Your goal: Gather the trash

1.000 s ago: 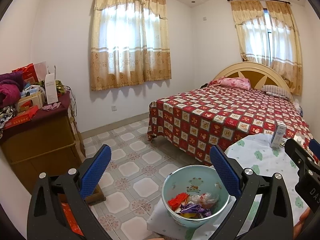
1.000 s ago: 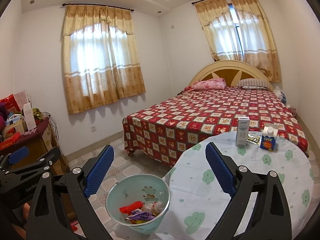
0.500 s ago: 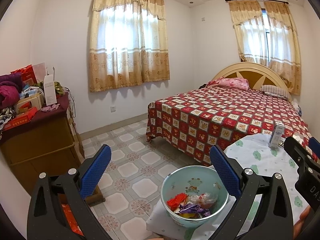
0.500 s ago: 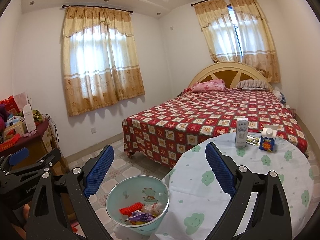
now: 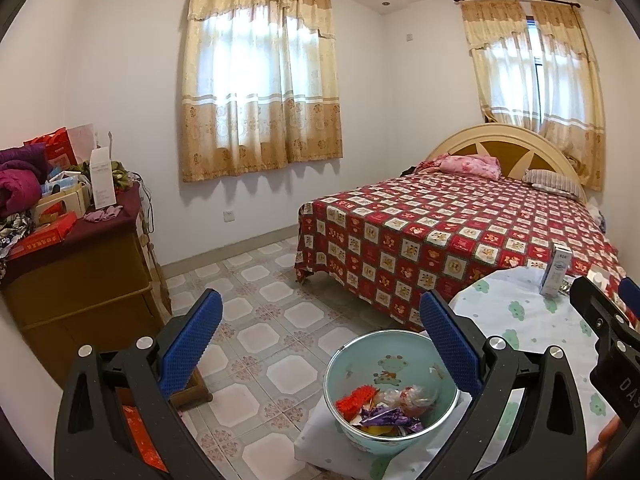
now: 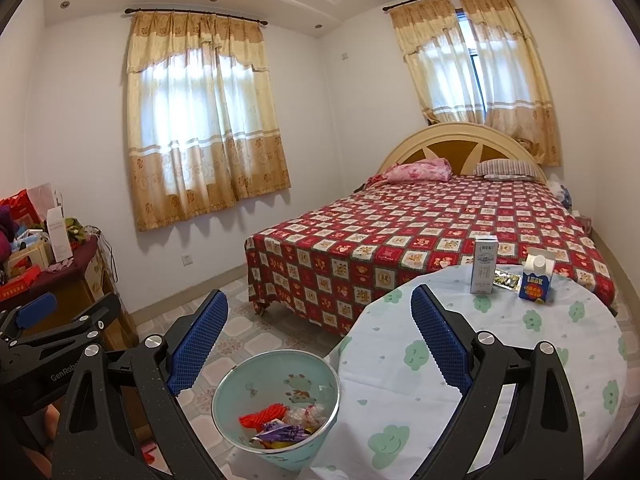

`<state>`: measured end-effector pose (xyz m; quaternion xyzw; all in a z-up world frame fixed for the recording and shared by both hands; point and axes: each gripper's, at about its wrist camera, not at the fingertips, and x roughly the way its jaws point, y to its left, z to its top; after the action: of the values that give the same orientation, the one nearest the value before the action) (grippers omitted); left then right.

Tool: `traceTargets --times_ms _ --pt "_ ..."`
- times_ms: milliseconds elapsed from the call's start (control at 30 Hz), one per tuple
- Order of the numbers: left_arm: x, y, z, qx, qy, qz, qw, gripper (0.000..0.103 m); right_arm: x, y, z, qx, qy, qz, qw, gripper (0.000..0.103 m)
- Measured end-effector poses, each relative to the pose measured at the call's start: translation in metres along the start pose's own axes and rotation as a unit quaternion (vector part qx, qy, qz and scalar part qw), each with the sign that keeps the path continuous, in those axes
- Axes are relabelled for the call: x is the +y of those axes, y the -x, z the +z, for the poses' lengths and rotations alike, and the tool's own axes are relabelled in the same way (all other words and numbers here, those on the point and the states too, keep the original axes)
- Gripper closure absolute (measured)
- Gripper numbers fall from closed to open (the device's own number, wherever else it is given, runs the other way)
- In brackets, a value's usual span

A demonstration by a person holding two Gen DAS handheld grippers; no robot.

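A light teal waste bin (image 5: 390, 390) (image 6: 276, 400) stands low beside the round table, holding wrappers, a red piece and a clear bag. On the far side of the table (image 6: 480, 360) stand a white carton (image 6: 485, 264) (image 5: 555, 269), a blue carton (image 6: 538, 280) and a flat foil wrapper (image 6: 506, 279). My left gripper (image 5: 320, 344) is open and empty, held above the bin. My right gripper (image 6: 320, 340) is open and empty too, over the table's near edge and the bin. Each gripper shows at the edge of the other's view.
A bed (image 6: 420, 236) with a red checked cover fills the right of the room behind the table. A wooden cabinet (image 5: 80, 280) piled with boxes and clothes stands at the left wall. Tiled floor (image 5: 260, 320) lies between them.
Both views have shifted only slightly; the grippers stay open and nothing on the table or in the bin has moved.
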<state>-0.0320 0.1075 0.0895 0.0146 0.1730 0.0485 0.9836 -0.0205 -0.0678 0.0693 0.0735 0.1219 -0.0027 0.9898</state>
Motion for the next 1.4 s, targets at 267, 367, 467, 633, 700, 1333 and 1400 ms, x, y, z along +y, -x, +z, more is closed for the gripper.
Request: traceTargets --times_ms 267,367,467,633,700,1333,1400 --pt "-0.0012 0.0002 -0.0006 0.001 -0.001 0.0 1.0 0.006 0.0005 -0.0003 0.0006 0.0 -0.002 0.001 1.0 0.012" --pt "-0.0014 0.0001 -0.0006 0.001 -0.002 -0.001 1.0 0.006 0.0014 -0.0004 0.0002 0.002 0.0 -0.001 1.0 0.012" --pt "-0.0025 -0.0009 -0.0018 0.003 -0.003 0.0 1.0 0.006 0.001 -0.0001 0.0005 0.001 -0.003 0.0 1.0 0.012" --pt "-0.0026 -0.0012 -0.0022 0.002 -0.005 0.0 1.0 0.006 0.0004 -0.0006 -0.0007 0.001 -0.003 0.0 1.0 0.012" --pt "-0.0024 -0.0014 -0.0021 0.004 -0.004 -0.001 1.0 0.006 0.0008 -0.0004 -0.0006 0.001 -0.003 0.0 1.0 0.012" --pt "0.0027 -0.0055 -0.0029 0.008 0.002 0.018 0.9998 0.006 -0.0016 -0.0011 -0.0041 0.005 -0.004 0.0 1.0 0.012" --pt "0.0064 -0.0072 -0.0045 0.014 0.012 -0.004 0.9998 0.006 -0.0017 -0.0016 -0.0034 0.006 -0.004 0.0 1.0 0.012"
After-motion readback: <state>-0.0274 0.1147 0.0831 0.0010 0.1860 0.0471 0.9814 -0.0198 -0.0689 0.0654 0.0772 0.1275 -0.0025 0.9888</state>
